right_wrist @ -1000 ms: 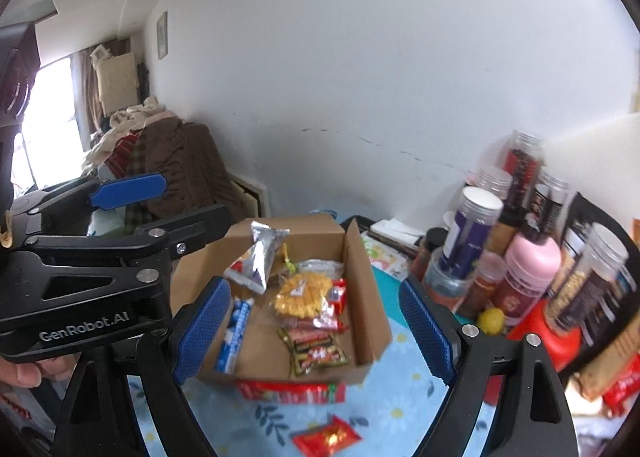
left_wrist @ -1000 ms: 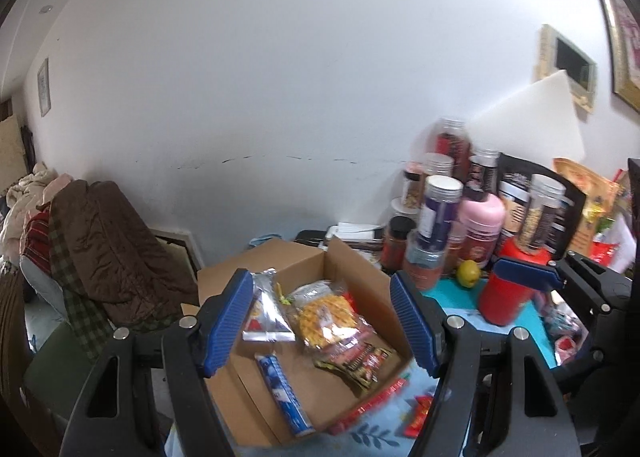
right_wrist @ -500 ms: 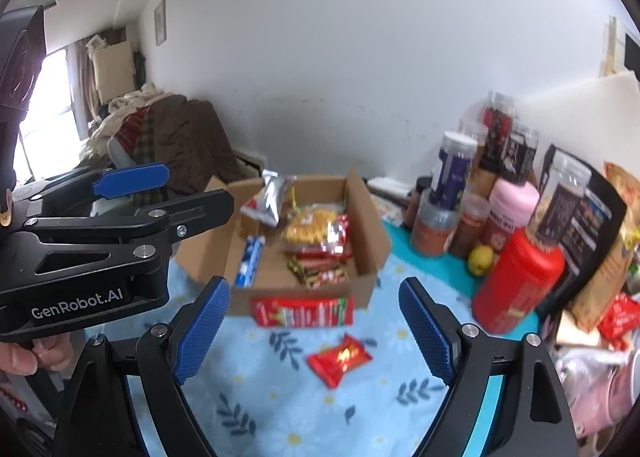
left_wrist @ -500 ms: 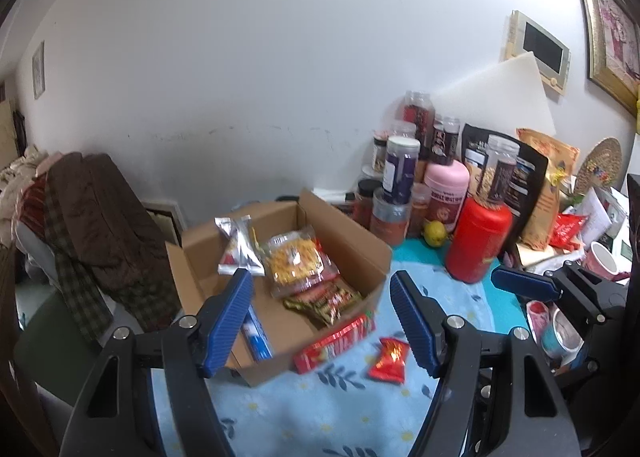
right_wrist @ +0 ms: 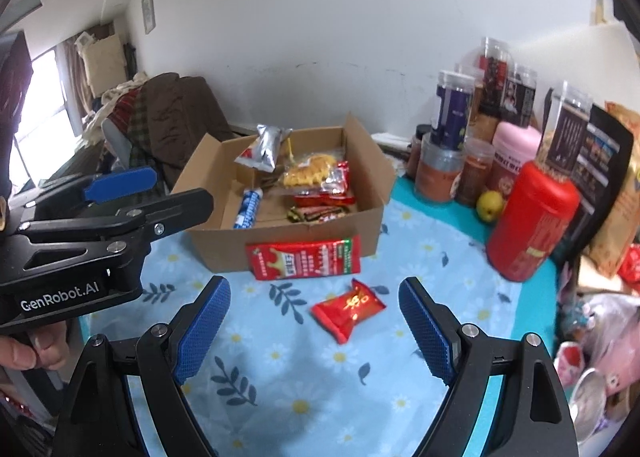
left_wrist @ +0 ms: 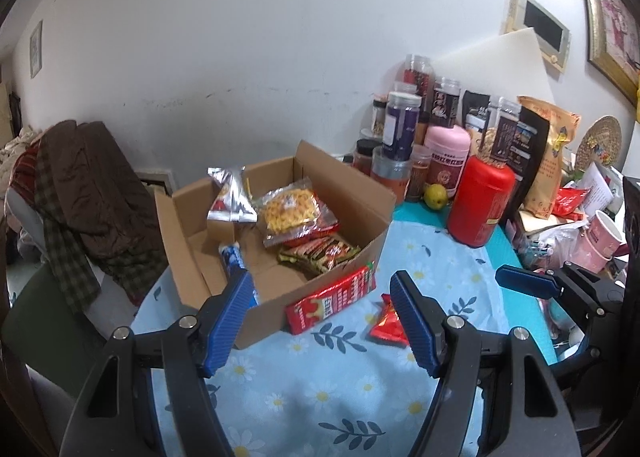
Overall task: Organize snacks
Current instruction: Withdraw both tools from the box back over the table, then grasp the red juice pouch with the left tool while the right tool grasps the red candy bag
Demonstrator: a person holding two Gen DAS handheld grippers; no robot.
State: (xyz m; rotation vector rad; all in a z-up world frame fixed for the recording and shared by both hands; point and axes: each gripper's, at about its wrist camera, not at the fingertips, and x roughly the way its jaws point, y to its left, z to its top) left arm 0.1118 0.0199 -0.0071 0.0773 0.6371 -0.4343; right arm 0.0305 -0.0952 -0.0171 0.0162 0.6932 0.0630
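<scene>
Right wrist: gripper fingers apart, empty.

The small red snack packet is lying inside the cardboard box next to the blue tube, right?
Not quite. The small red snack packet lies outside the cardboard box, on the flowered tablecloth in front of it, as the right wrist view shows.

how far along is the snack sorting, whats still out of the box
Mostly done: the brown cardboard box already holds a silver foil packet, a blue tube, a yellow noodle pack and dark wrappers. Nothing is in hand: the left gripper and right gripper are both open and empty. Left: the long red packet leaning against the box front and the small red pouch on the floral cloth.
</scene>
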